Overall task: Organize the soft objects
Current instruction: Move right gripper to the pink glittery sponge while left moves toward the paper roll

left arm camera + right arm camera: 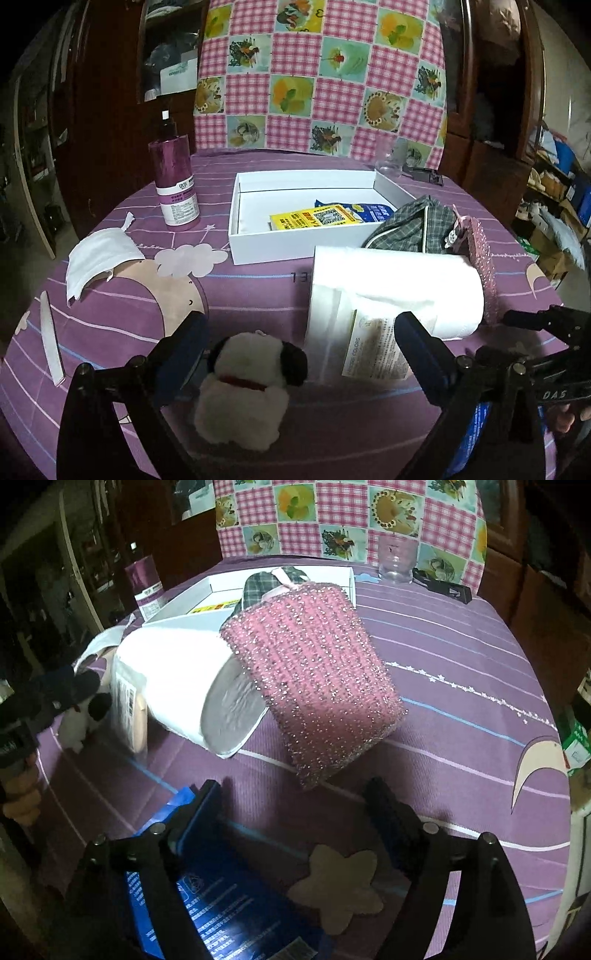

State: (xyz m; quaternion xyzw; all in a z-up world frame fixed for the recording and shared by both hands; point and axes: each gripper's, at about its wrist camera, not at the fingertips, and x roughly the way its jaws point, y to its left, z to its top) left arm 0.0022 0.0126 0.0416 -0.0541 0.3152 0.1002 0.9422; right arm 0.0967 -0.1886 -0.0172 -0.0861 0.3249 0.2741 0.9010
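The bench [332, 424] carries a white box [295, 243], a tissue roll [391, 284] and a pink sponge [314, 686] leaning against the roll. The plush dog [243, 391] lies between the released left gripper [299, 354] fingers, untouched. The right gripper [291, 812] fingers stand spread, empty.

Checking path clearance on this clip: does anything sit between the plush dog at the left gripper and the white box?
Partly. The plush dog sits between the open left gripper fingers. The white roll lies ahead to the right, leaning by the white box front wall. The straight line over the purple cloth to the box's left half looks free.
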